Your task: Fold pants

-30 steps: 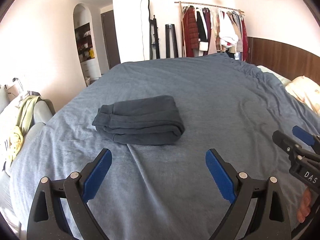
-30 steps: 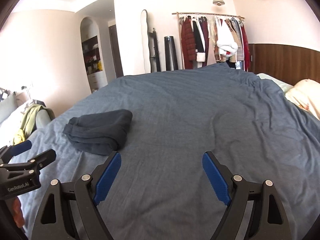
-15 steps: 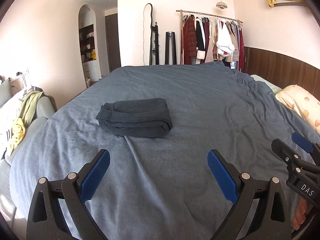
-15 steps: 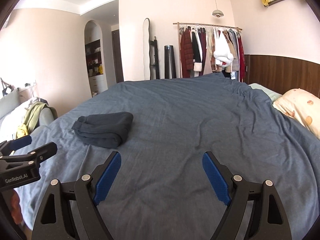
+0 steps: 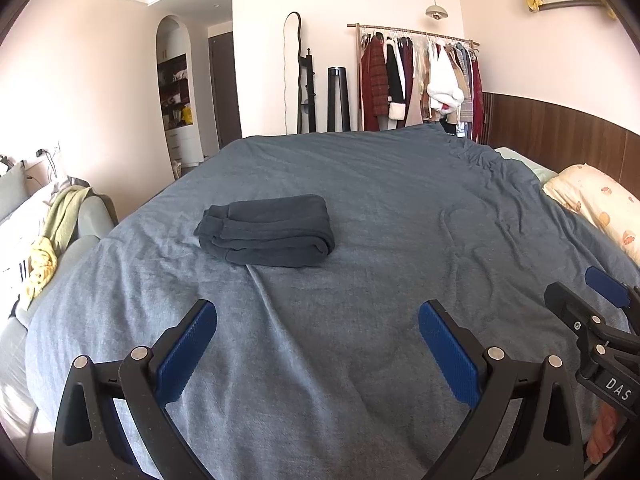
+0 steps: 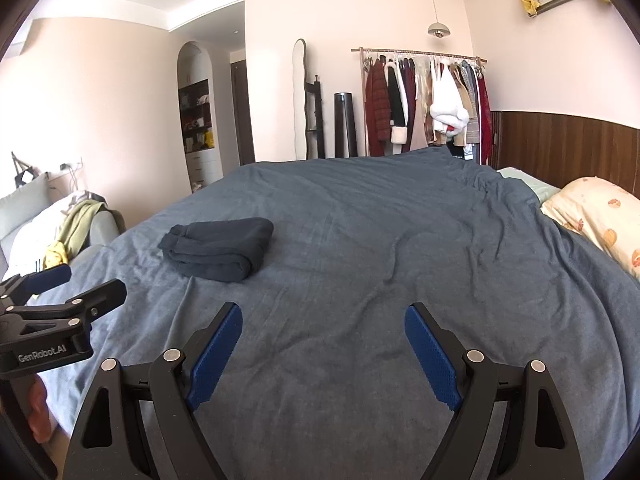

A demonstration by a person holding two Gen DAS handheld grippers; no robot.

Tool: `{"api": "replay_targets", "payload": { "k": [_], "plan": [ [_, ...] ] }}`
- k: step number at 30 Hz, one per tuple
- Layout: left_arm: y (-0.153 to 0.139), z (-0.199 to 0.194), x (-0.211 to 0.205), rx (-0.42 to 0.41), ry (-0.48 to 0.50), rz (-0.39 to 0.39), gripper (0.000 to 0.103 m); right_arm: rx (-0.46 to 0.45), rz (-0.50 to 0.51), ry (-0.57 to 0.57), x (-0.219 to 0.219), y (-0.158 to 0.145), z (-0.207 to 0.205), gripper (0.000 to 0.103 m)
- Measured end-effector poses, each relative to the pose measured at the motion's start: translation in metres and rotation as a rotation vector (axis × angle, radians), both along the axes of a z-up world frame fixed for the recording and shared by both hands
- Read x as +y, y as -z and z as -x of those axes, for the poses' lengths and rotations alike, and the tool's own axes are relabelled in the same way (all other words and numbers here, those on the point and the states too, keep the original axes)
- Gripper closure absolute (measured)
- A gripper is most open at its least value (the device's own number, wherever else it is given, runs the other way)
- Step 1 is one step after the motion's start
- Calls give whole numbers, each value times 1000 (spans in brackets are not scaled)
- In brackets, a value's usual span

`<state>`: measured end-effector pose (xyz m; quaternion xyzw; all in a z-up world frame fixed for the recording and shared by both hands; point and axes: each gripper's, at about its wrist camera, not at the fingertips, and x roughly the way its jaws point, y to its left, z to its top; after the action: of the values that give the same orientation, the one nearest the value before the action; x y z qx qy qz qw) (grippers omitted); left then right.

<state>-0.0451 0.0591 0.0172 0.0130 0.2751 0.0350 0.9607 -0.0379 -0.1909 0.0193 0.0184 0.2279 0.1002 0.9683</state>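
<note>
The dark grey pants (image 5: 268, 230) lie folded in a compact stack on the blue-grey bed cover (image 5: 380, 208), left of the bed's middle. They also show in the right wrist view (image 6: 218, 248). My left gripper (image 5: 318, 344) is open and empty, held back from the pants above the near part of the bed. My right gripper (image 6: 324, 344) is open and empty, to the right of the left one. The right gripper shows at the right edge of the left wrist view (image 5: 592, 312). The left gripper shows at the left edge of the right wrist view (image 6: 60, 292).
A patterned pillow (image 5: 596, 200) lies at the bed's right side by a wooden headboard. A clothes rack (image 5: 416, 76) stands beyond the far end, with a mirror (image 5: 292, 76) beside it. A sofa with draped clothes (image 5: 52, 232) is left of the bed.
Both grippers have pulled back and risen away from the bed, so the folded pants look smaller and farther. Both stay open. The pants have not moved.
</note>
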Motion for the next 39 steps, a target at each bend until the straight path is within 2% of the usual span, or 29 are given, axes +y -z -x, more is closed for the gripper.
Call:
{"api": "replay_targets", "payload": {
  "k": [39],
  "plan": [
    [2,6,-3,14,-14,4,0,-5,-10,13,-2,2,3,19]
  ]
}}
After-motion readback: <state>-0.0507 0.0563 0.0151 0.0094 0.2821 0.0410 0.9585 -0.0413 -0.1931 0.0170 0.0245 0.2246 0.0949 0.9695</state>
